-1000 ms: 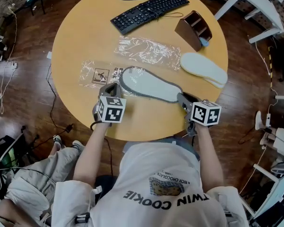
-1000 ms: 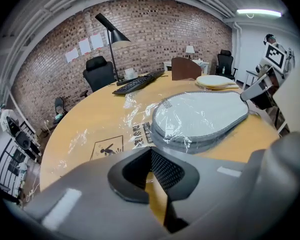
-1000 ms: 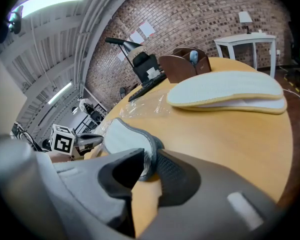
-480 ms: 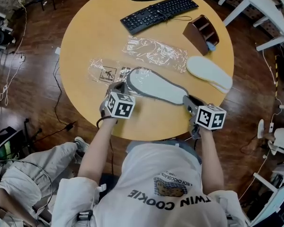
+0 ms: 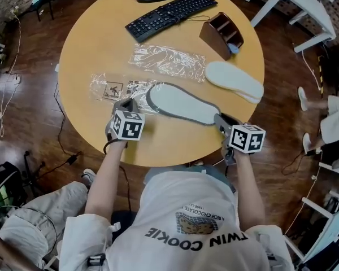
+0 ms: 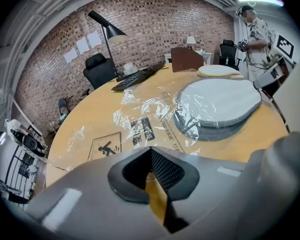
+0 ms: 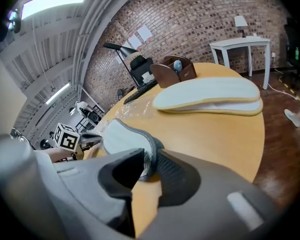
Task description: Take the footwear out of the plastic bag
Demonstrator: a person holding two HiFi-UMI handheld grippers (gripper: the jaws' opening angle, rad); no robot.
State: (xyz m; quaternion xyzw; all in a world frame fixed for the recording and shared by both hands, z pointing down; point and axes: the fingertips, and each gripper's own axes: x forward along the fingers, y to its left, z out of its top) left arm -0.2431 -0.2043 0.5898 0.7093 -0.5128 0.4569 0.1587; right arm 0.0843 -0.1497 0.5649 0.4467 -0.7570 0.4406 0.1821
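Head view looks steeply down from overhead onto the round counter (image 5: 90, 49); cameras on the left hand-held gripper (image 6: 151, 151) and right hand-held gripper (image 7: 149, 159) sit low and close, facing across it; all three share the grey slipper (image 5: 183, 103) and plastic bag (image 5: 110, 88).

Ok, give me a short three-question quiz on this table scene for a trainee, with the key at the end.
1. True or false: the right gripper is shut on the heel end of the grey-edged slipper.
2. What stands between the keyboard and the cream slipper? A) wooden organiser B) mug C) book
3. Fill in: the grey-edged slipper's far end lies inside the ___.
Key: 1 true; 2 A; 3 printed plastic bag.
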